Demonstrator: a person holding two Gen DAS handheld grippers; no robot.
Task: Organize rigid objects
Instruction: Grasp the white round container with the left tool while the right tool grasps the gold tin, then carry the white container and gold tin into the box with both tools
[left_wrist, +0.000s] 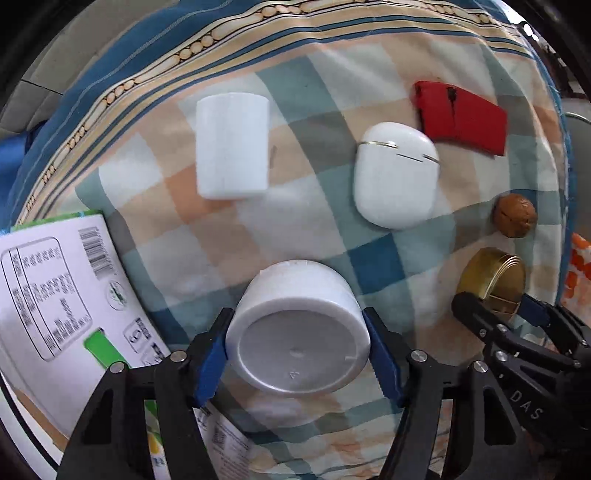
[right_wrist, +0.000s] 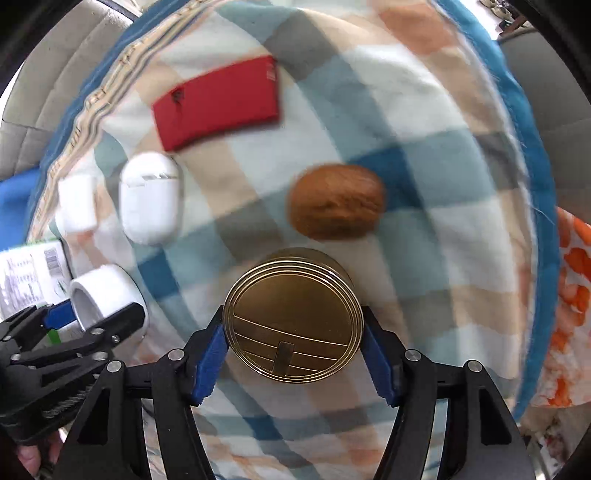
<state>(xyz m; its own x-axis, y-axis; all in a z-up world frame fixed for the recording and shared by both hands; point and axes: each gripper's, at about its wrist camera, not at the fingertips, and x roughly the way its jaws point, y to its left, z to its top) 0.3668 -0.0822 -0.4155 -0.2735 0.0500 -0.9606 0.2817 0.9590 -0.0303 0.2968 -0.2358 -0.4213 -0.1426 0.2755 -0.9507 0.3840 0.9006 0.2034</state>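
My left gripper is shut on a white plastic jar lying on its side, its base facing the camera. My right gripper is shut on a round gold tin; both rest just above a checked cloth. The gold tin and right gripper show at right in the left wrist view. The white jar and left gripper show at left in the right wrist view.
On the cloth lie a white cylinder, a white earbud case, a red flat case and a walnut. A printed carton lies at the left. The walnut sits just beyond the tin.
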